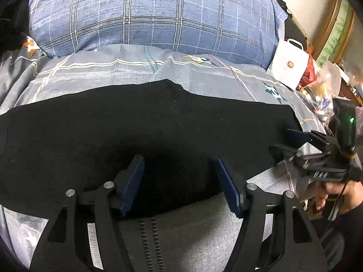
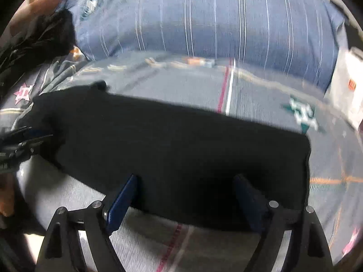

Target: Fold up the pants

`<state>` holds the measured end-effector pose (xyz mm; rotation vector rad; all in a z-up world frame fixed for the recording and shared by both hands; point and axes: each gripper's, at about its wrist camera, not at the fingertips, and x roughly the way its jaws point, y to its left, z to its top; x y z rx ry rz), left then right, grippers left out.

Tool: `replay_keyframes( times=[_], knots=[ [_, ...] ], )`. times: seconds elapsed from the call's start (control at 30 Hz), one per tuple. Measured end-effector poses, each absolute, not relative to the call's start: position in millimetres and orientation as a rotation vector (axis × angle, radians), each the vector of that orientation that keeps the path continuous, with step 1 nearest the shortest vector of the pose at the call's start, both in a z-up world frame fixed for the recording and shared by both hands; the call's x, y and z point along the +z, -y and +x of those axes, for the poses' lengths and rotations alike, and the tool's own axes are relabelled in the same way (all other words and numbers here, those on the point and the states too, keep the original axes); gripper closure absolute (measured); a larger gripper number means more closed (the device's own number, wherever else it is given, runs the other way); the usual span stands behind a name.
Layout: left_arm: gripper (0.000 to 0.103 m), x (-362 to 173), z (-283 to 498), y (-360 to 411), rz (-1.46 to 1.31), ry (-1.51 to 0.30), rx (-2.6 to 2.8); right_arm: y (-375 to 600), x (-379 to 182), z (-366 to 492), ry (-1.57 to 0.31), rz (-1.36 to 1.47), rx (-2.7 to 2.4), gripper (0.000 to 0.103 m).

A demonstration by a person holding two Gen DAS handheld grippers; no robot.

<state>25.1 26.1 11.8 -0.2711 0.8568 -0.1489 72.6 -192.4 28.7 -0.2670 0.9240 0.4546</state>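
Observation:
The black pants (image 1: 136,131) lie folded flat across the grey patterned bedsheet (image 1: 204,77); they also show in the right wrist view (image 2: 181,145). My left gripper (image 1: 179,167) is open, its blue pads (image 1: 133,181) standing wide apart over the near edge of the pants. My right gripper (image 2: 186,185) is open too, over the near edge at the pants' right part. The right gripper also shows in the left wrist view (image 1: 285,139) at the pants' right end. The left gripper shows at the left edge of the right wrist view (image 2: 38,133), beside the pants' left end.
A large blue checked pillow (image 1: 154,13) lies behind the pants. A white paper bag (image 1: 288,65) and cluttered items (image 1: 317,83) stand off the bed at the right. Dark clothing (image 2: 40,38) lies at the far left.

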Motion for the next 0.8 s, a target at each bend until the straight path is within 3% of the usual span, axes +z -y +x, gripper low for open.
replay_keyframes(
  times=[0.2,0.27,0.5,0.8],
  knots=[
    [0.036,11.2,25.8,-35.7,-0.350,-0.848,-0.155,292.5,76.8,46.5,-0.716,0.168,0.357,0.024],
    [0.031,12.2,26.5,-35.9,-0.373,-0.846,-0.168,333.4,70.9,47.1,-0.773,0.359,0.301,0.024],
    [0.031,12.5,26.6,-39.4,-0.414,-0.854,-0.184,396.3,30.5,56.0,-0.903,0.837,0.372,0.024],
    [0.029,12.7,25.2,-29.9,-0.350,-0.850,-0.176,380.8,6.2,69.6,-0.979,1.038,0.458,0.024]
  ],
)
